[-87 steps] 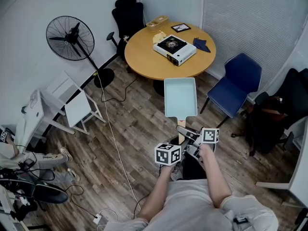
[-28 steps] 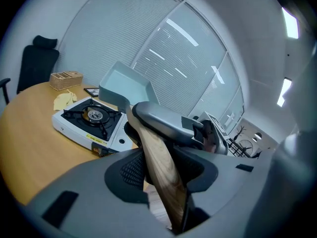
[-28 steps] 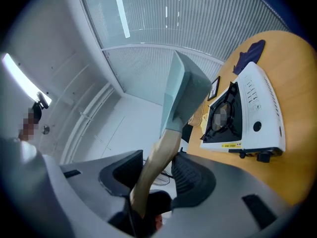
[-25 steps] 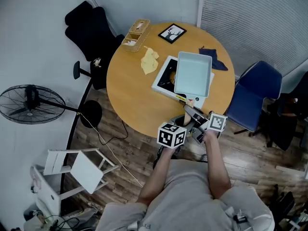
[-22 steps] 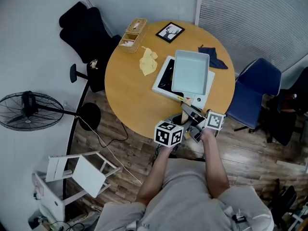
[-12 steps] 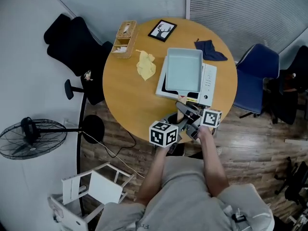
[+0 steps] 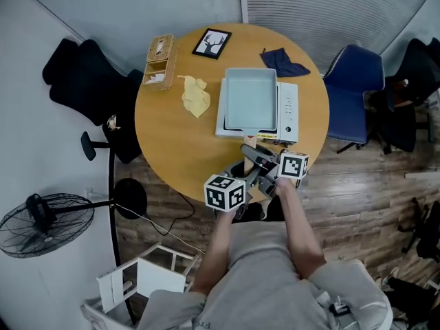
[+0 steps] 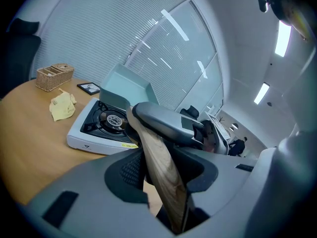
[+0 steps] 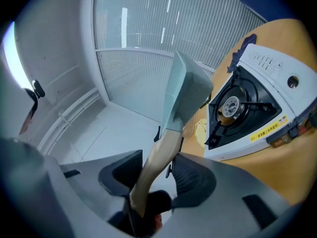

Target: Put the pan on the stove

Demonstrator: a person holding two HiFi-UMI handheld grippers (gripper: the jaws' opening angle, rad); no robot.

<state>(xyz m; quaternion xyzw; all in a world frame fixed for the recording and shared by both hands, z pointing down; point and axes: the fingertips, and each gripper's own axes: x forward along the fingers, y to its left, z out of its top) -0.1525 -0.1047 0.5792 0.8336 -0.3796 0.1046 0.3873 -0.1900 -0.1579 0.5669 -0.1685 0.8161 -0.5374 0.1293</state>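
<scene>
The pan (image 7: 250, 100) has travelled from mid-air over the wooden floor to a spot directly above the stove (image 7: 289, 113), and the person now stands at the table's edge. The pale blue rectangular pan covers most of the stove in the head view, yet both gripper views show the burner (image 8: 109, 119) open beneath it, so it appears to hover, not rest.

Its wooden handle (image 8: 152, 142) points back toward the person and sits in both tools. The left gripper (image 8: 163, 163) clamps the handle between its ribbed pads, and the right gripper (image 9: 156, 175) is closed on it further along.

The stove lies on the round table (image 7: 172, 143), with a yellow cloth (image 7: 195, 95) just beside it on the left.

To finish well, the pan probably needs lowering straight down, its base kept level so that it meets the grate flat and centred over the burner. Both grips should hold until the weight is on the stove; a long handle with a wide pan could tip forward if one lets go early.
</scene>
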